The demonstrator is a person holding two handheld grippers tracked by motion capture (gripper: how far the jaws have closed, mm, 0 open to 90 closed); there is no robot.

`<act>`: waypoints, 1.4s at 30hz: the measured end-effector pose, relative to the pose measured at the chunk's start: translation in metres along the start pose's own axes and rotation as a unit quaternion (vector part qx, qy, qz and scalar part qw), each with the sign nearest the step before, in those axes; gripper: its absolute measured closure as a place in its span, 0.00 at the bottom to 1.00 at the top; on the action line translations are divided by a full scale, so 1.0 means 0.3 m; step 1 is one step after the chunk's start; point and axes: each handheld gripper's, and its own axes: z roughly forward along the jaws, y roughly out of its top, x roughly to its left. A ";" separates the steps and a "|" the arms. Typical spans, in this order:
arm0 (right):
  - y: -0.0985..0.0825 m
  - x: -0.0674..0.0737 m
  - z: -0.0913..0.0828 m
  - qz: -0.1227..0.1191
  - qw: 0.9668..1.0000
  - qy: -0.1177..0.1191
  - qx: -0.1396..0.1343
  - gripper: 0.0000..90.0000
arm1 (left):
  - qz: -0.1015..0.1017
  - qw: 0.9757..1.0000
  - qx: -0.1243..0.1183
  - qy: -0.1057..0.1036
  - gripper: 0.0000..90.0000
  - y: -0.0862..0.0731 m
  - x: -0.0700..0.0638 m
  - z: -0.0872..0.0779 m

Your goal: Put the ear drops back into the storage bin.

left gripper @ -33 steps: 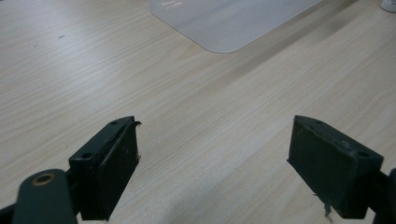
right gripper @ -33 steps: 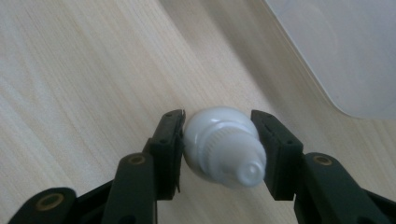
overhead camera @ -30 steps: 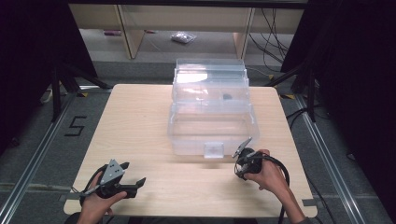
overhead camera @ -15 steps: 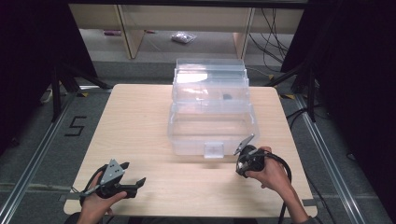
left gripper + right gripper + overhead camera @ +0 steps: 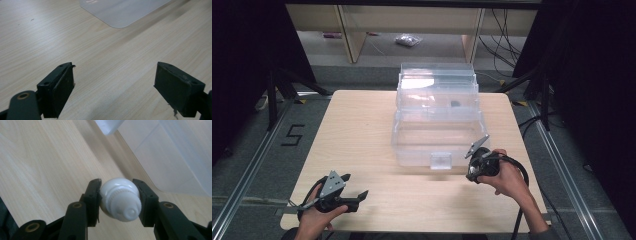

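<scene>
The right gripper (image 5: 119, 195) is clenched on a white bulb (image 5: 120, 198): both pads press the bulb's sides, and its threaded neck points toward the camera in the right gripper view. In the high view the right gripper (image 5: 476, 165) is at 5 o'clock on the table (image 5: 362, 130), above the surface, just beside the near right corner of the clear box (image 5: 437, 120). The box occupies the table's centre to 12 o'clock; its stepped tiers are transparent, and a latch tab (image 5: 440, 160) sits on its near wall. In the right gripper view the box wall (image 5: 175, 152) runs along the 1 to 3 o'clock sector, apart from the bulb. The left gripper (image 5: 349, 195) is at 7 o'clock near the table's front edge, pointing toward 3 o'clock. Its jaws are released, spread wide with bare wood between them, as the left gripper view (image 5: 113, 85) confirms; a box corner (image 5: 120, 15) lies at 12 o'clock there, well apart from the pads.
</scene>
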 end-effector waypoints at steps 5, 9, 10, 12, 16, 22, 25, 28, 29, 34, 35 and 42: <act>0.015 -0.007 -0.025 -0.006 1.000 0.006 0.000 0.67 | 0.000 1.000 0.000 0.000 0.17 0.000 0.000 0.000; 0.031 -0.007 -0.046 -0.012 1.000 0.002 0.006 0.67 | 0.000 1.000 0.000 0.000 0.17 0.000 0.000 0.000; 0.036 -0.005 -0.052 -0.014 1.000 0.005 0.007 0.67 | 0.000 1.000 0.000 -0.001 0.17 0.000 0.000 0.000; 0.046 -0.006 -0.064 -0.020 1.000 0.003 0.007 0.67 | 0.000 1.000 0.000 0.000 0.17 0.000 0.001 0.000; 0.065 -0.008 -0.089 -0.025 1.000 0.004 0.007 0.67 | 0.000 1.000 0.000 0.000 0.17 0.000 0.001 0.000; 0.099 -0.017 -0.124 -0.035 0.999 0.000 0.008 0.67 | 0.001 1.000 0.002 0.000 0.17 0.000 0.002 -0.001; 0.112 -0.026 -0.135 -0.039 0.999 0.003 0.006 0.67 | 0.001 1.000 0.002 0.000 0.17 0.000 0.002 -0.001; 0.129 -0.037 -0.157 -0.034 0.999 0.001 0.003 0.67 | -0.002 1.000 0.001 0.000 0.17 0.000 0.001 0.001; 0.129 -0.037 -0.157 -0.034 0.999 0.001 0.003 0.67 | -0.002 1.000 0.001 -0.001 0.17 0.000 0.001 0.001; 0.155 -0.059 -0.193 -0.035 0.999 -0.003 -0.002 0.67 | -0.001 1.000 0.001 0.000 0.17 0.000 0.001 0.000; 0.163 -0.064 -0.201 -0.033 0.999 -0.005 -0.002 0.67 | -0.001 1.000 0.001 0.000 0.17 0.000 0.001 0.000; 0.196 -0.106 -0.216 -0.024 1.000 -0.006 -0.004 0.67 | 0.001 1.000 0.003 0.000 0.17 0.000 0.003 -0.001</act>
